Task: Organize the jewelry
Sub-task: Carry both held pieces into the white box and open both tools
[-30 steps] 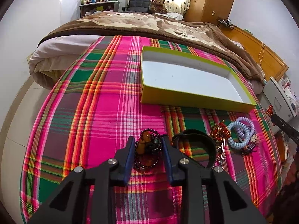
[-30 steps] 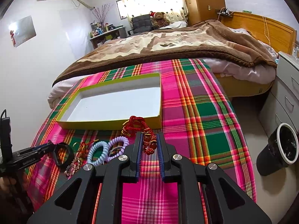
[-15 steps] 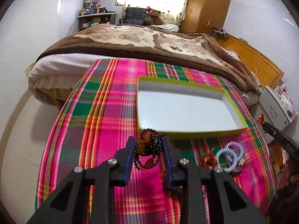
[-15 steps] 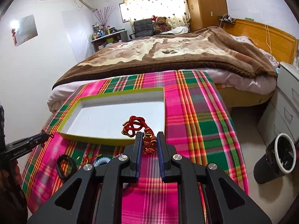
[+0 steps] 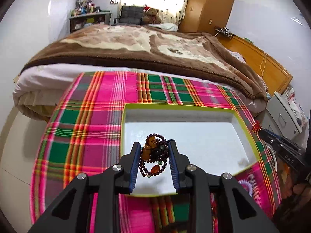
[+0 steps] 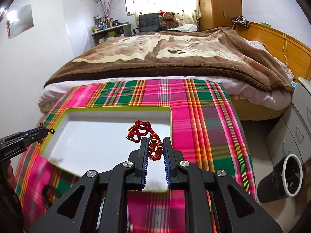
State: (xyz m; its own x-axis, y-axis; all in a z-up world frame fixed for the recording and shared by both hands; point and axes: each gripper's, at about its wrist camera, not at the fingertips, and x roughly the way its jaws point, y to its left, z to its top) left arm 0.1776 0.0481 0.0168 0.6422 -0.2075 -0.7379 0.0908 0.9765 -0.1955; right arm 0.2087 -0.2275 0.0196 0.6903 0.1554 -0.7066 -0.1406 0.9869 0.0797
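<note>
My left gripper (image 5: 154,149) is shut on a dark beaded bracelet (image 5: 153,155) with amber beads and holds it above the left part of the shallow white tray with a yellow-green rim (image 5: 175,106). My right gripper (image 6: 155,144) is shut on a red knotted cord bracelet (image 6: 140,131) with orange beads and holds it above the tray's right part (image 6: 116,108). The right gripper's tip also shows at the right edge of the left wrist view (image 5: 261,132). The left gripper's tip shows at the left edge of the right wrist view (image 6: 45,131).
The tray lies on a pink and green plaid cloth (image 5: 87,116) at the foot of a bed with a brown blanket (image 5: 136,44). A purple coil hair tie (image 5: 245,185) lies near the tray's front right corner. A black bin (image 6: 285,176) and grey drawers (image 6: 295,128) stand right.
Both grippers have risen and moved forward with their bracelets, from over the cloth in front of the tray to above the tray's inside.
</note>
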